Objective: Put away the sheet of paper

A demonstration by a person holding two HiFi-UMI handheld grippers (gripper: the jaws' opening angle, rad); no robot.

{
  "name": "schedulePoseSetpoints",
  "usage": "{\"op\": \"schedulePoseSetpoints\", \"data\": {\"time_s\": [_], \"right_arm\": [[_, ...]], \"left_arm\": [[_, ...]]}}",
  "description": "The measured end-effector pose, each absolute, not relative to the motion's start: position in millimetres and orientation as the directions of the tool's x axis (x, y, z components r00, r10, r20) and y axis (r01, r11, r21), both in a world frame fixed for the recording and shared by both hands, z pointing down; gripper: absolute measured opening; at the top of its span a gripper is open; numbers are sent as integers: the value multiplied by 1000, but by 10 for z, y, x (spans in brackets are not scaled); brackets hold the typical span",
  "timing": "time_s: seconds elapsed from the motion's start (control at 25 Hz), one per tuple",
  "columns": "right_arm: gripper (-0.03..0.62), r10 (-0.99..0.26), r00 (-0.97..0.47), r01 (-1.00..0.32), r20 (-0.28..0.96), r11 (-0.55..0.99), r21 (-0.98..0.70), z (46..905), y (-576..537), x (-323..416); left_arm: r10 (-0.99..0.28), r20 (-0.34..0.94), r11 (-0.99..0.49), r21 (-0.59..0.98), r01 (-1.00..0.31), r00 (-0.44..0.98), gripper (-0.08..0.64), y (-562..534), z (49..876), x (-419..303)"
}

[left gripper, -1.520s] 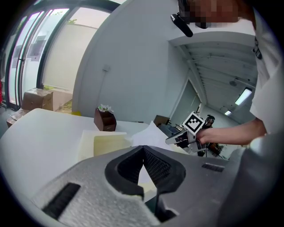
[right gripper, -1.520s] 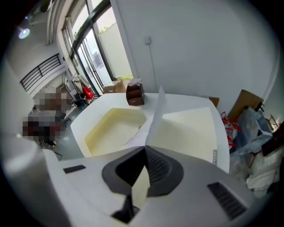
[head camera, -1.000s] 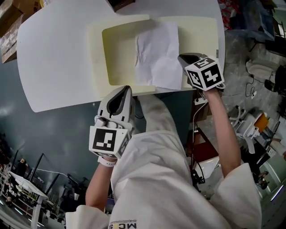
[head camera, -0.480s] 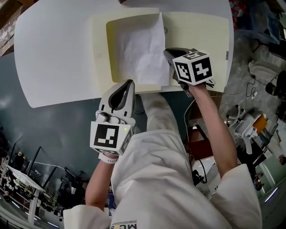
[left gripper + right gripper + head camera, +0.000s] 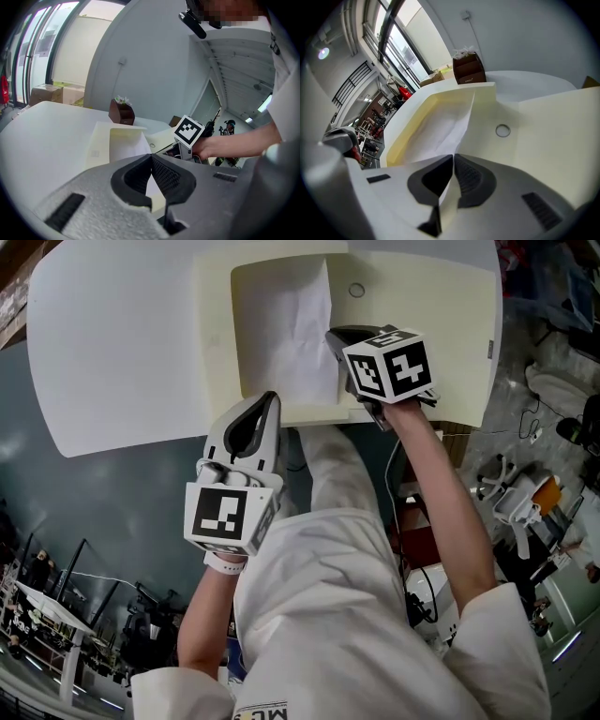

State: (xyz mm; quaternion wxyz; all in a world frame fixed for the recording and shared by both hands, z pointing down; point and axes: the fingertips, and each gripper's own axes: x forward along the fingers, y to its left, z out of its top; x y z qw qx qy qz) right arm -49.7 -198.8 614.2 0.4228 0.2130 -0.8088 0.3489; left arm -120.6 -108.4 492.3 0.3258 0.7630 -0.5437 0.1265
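White paper is what your right gripper (image 5: pixel 334 337) has: its jaws are pressed together on the near right corner of the sheet of paper (image 5: pixel 291 334), and in the right gripper view the sheet (image 5: pixel 443 133) runs out from between them.

From that pinch the sheet lies ahead of you and to the left, its long axis pointing away from you. Most of it is down inside the hollow of the cream box (image 5: pixel 214 338) on the white table (image 5: pixel 122 343). Its right edge stands up against the hollow's right wall, beside the flat panel with the small ring (image 5: pixel 356 290).

So the held corner looks like the one part not yet down, and I judge that it needs to go left and lower, into the hollow, before you let go.

Your left gripper (image 5: pixel 264 407) hangs at the box's near rim, jaws closed on nothing. It is near the sheet's near edge but apart from it.
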Motion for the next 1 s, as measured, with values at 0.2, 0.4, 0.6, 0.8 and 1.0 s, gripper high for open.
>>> {"op": "schedulePoseSetpoints", "data": {"time_s": [0.2,0.4,0.6,0.8,1.0], "right_arm": [[77,-86,-553,-646,829,673,-361,6052,-2020,-403],[77,-173,-595,-659,785,664,-353,5730,-2006,-287],[71,-296,-616,-673,730,680,-292,5284,-1932,-158],[63,-409,-614,-690,675,693,-208,4758,-1768,17],[21,-517,-605,-715,605,688,-127,4233,-1603,187]], "left_arm": [[-747,539,-213,360,-908,389,25,-1095,4911,-1191],[-743,535,-232,358,-904,403,25,-1061,4817,-1126],[-755,514,-259,337,-905,407,25,-1074,4659,-1126],[-772,483,-285,317,-904,413,25,-1058,4393,-1094],[-787,453,-310,296,-904,418,25,-1003,4098,-1054]]}}
